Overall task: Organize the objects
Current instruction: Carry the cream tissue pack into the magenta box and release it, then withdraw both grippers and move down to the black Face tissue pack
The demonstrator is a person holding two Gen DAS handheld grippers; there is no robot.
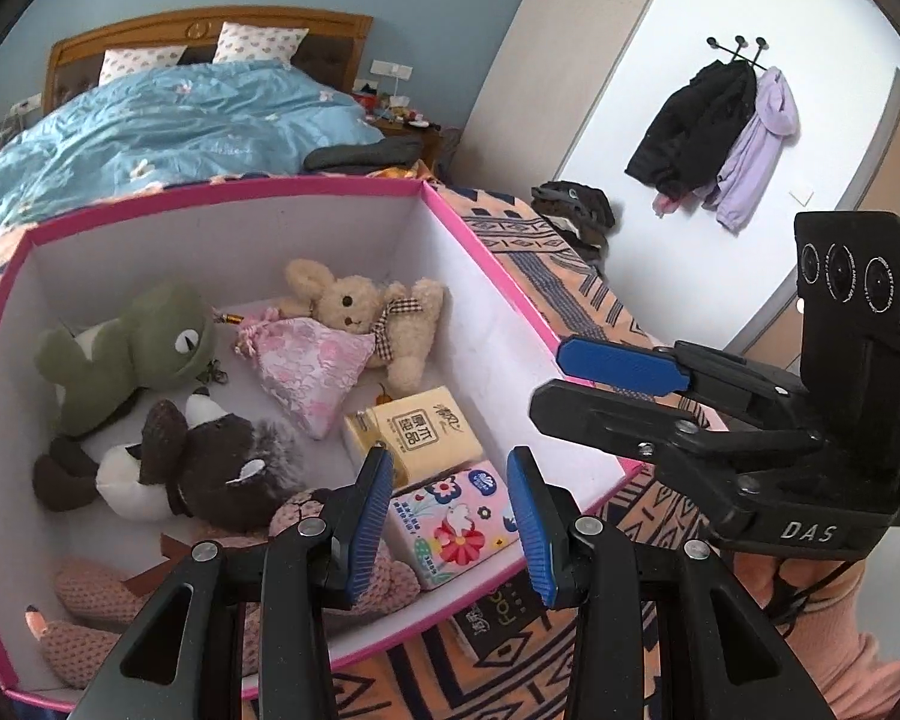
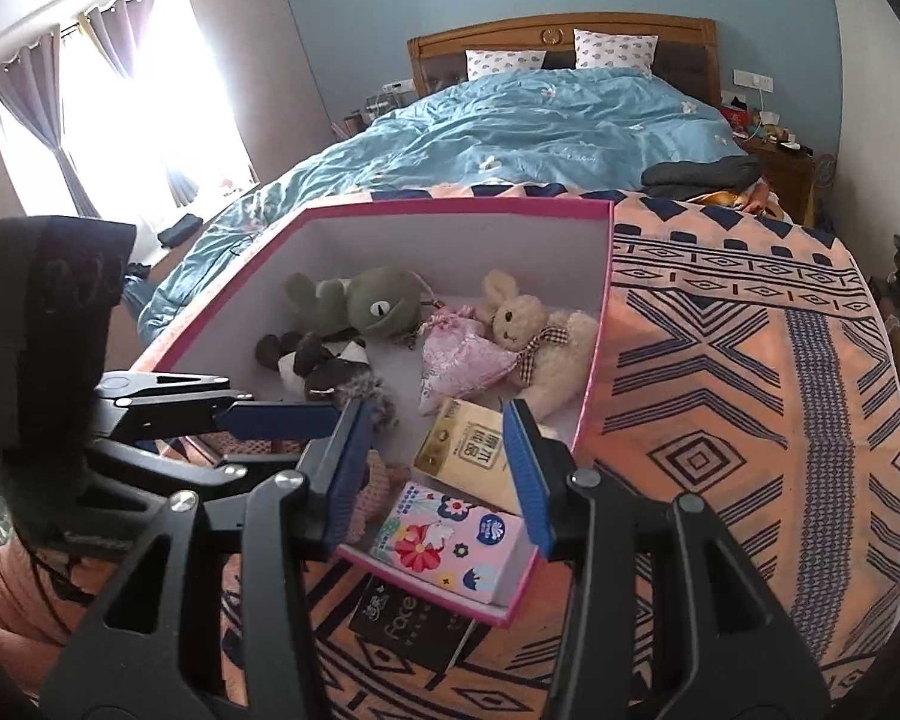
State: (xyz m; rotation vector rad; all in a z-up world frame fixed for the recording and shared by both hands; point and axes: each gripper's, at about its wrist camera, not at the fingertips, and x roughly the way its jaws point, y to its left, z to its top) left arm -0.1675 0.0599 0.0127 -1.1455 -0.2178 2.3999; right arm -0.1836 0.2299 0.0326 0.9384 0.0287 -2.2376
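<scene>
- Left gripper [image 1: 450,516]: jaws apart, empty, hovering over the near right corner of the box [image 1: 486,228], straddling the floral pack [image 1: 450,525].
- Right gripper [image 2: 438,480]: jaws likewise spread, nothing between them, poised above the same corner from the other side.
- Still outside, by the look of it: black pack [image 2: 411,621], flat on the blanket [image 2: 750,396], half tucked under the box's near corner. Probably the next thing to go in.
- To do that well: come in low along the blanket, pinch across the pack's narrow sides, slide it clear of the box before lifting, so as not to tip the box.
- Set it down flat beside the floral pack and the yellow pack [image 1: 417,432], in the free floor along the right wall.
- Avoid snagging the toys; keep the other gripper out of the path.
- Box: stiff card, pink rim, white inside, straight walls.
- Packs: soft film-wrapped bricks, slightly squashy, likely slippery.
- Frog [image 1: 144,342], rabbit [image 1: 360,312], dark toy [image 1: 210,468], knitted toy [image 1: 90,618]: plush or knit, limp, irregular.
- Pink pouch [image 1: 315,369]: shiny brocade, drawstring neck, leaning on the rabbit.
- Blanket: soft, patterned, liable to wrinkle.
</scene>
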